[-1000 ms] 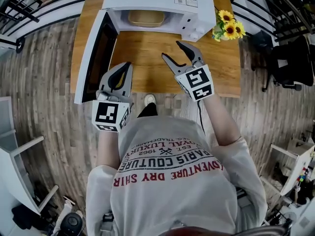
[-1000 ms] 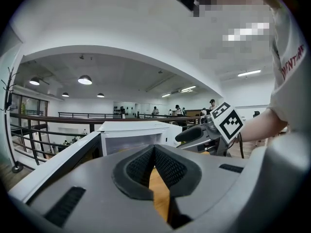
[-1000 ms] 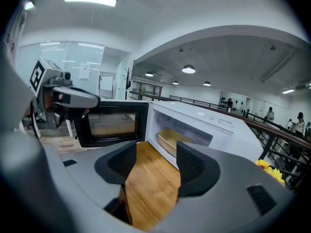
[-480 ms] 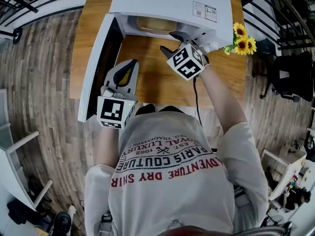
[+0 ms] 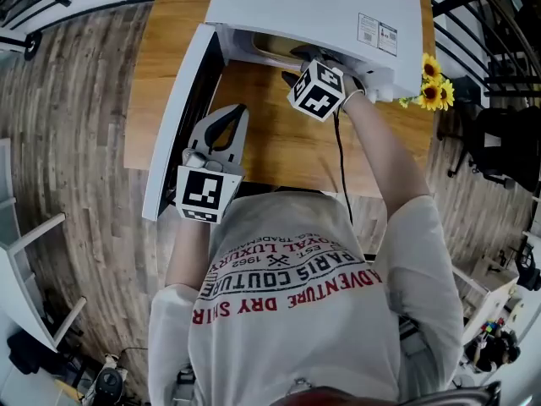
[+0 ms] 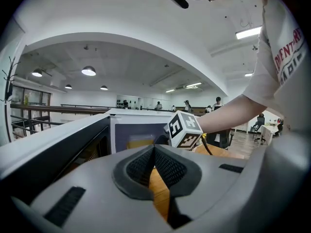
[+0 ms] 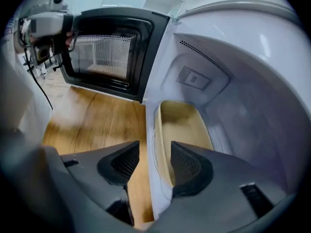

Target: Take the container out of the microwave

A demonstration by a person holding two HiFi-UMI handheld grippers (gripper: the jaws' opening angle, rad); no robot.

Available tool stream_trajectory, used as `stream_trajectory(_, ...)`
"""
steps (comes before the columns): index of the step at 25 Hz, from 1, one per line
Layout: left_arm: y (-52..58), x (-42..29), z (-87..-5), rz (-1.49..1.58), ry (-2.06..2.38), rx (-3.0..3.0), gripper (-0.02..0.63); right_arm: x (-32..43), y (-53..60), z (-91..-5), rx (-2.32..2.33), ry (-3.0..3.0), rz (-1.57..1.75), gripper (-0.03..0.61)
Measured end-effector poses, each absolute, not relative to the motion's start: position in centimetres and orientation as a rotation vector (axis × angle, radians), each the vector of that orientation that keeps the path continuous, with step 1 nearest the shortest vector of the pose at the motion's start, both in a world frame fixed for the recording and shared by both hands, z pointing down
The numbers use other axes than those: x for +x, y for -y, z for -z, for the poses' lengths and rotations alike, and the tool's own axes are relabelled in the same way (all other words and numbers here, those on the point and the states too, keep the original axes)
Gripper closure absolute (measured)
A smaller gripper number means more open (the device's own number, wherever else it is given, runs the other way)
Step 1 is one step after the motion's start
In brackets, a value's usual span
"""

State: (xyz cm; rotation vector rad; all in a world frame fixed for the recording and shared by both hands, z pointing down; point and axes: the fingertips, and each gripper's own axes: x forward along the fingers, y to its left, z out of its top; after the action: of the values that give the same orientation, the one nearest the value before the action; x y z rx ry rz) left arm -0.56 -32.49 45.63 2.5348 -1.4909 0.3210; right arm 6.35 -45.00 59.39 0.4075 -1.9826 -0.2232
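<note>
The white microwave (image 5: 313, 7) stands on the wooden table (image 5: 279, 142) with its door (image 5: 182, 117) swung open to the left. Inside it lies a shallow tan container (image 7: 182, 125), seen as a thin tan strip (image 5: 272, 46) from the head view. My right gripper (image 7: 154, 152) is at the cavity's mouth (image 5: 300, 60). Its jaws are closing astride the container's near rim, one pad inside the container and one outside, and a gap still shows. My left gripper (image 5: 235, 112) hangs shut and empty over the table beside the door, pointing at the microwave (image 6: 154, 149).
A pot of sunflowers (image 5: 433, 91) stands on the table just right of the microwave. The open door blocks the left side. Black railings run behind the table, and a dark chair (image 5: 499, 134) stands to the right on the plank floor.
My right gripper has travelled from above the table to the microwave's opening and rolled, reaching the container's rim. The left gripper has edged forward along the door.
</note>
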Motion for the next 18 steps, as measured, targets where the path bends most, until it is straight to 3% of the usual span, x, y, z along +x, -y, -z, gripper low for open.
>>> stream_trajectory(5, 32.7, -0.7, -45.4, -0.327, 1.479, 2.556, 0.6, 6.0, 45.8, -60.3, 0.366, 1.925, 0.263, 0.409)
stream_trajectory(10, 32.8, -0.7, -45.0, -0.318, 1.472, 2.578, 0.6, 6.3, 46.3, -60.6, 0.37, 1.897, 0.295, 0.522)
stream_trajectory(18, 31.9, -0.6, -44.6, -0.321, 1.467, 2.584, 0.6, 6.7, 45.2, -59.5, 0.407, 1.941, 0.236, 0.541)
